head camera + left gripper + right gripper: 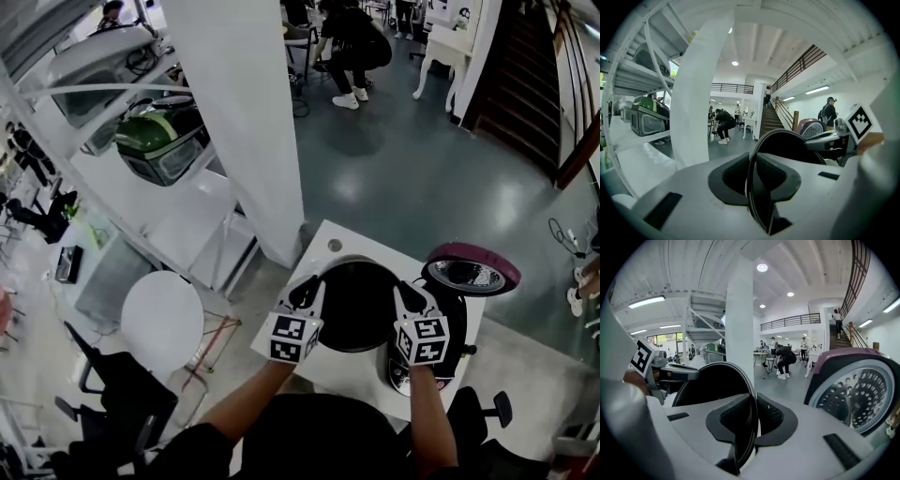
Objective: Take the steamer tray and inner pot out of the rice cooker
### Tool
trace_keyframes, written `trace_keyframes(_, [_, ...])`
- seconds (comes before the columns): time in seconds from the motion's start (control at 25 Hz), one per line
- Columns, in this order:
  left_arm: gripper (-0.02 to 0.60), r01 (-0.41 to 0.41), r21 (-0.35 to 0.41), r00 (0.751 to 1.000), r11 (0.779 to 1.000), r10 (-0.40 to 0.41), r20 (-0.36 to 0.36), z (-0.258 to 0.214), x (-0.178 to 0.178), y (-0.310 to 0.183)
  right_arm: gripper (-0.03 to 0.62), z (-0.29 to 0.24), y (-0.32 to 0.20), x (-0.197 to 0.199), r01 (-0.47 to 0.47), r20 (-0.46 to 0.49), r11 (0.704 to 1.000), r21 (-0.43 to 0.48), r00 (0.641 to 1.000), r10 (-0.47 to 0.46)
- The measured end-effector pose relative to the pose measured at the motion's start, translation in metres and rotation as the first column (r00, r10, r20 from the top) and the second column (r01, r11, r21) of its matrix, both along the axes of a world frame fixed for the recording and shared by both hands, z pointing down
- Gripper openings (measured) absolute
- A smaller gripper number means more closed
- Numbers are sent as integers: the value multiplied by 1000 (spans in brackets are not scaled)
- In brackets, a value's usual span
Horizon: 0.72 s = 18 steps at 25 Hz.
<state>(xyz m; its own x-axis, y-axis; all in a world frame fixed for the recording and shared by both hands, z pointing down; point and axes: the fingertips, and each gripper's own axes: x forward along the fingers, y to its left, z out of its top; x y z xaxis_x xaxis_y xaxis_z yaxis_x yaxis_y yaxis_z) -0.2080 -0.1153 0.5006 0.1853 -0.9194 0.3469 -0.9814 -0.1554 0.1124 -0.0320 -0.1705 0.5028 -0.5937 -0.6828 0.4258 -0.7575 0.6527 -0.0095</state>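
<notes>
On the white table, from the head view, the black inner pot sits out of the rice cooker and just to its left, carried between the left gripper and the right gripper, one on each side of the rim. The cooker's purple lid stands open behind. No steamer tray to be picked out anywhere, and I can't tell whether the pot's base is touching the table.

Over to the left gripper view: the jaws are pinched onto the thin pot rim, which runs straight between the pads, with the dark bowl ahead.

In the right gripper view it's the same story on the far side, the pads clamped on the rim and the perforated inside of the lid close by.

So this looks like the set-down. Best played level: both hands descend together onto bare table, well clear of the cooker. A rim that thin could slip, so neither grip should ease off until the base sits flat.
</notes>
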Motion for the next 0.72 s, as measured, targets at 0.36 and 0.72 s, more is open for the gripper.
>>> trace_keyframes(0.36, [48, -21, -30, 998, 999, 19, -66, 48, -69, -22, 35, 53, -16, -66, -37, -40, 997, -74, 999, 34])
trace_keyframes(0.72, [48, -107, -115, 990, 988, 95, -105, 113, -82, -37, 35, 116, -20, -78, -90, -96, 983, -158, 993, 75])
